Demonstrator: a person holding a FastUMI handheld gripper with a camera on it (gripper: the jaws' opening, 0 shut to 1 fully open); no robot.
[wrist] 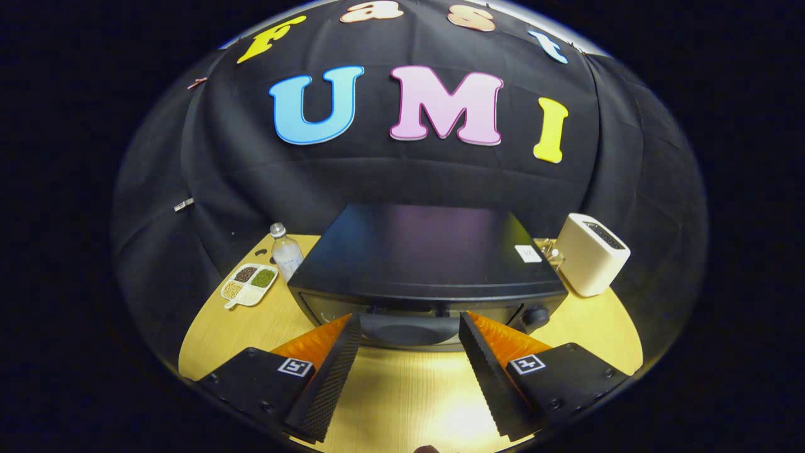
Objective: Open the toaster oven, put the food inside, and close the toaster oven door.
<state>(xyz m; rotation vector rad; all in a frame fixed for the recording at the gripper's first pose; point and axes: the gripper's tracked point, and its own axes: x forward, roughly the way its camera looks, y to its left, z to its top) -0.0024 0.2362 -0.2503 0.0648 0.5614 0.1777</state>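
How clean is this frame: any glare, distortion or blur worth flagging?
Gripper view: fisheye bends the round wooden table and booth wall; a bright glare patch lies on the tabletop between the open gripper fingers; the black toaster oven shows a soft purplish sheen on its top; the compartmented white tray of seeds and the cream two-slot toaster stay reasonably sharp.

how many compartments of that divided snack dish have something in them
4, all filled: the divided dish lies left of the toaster oven, near the bottle. The open gripper faces the oven's handle.
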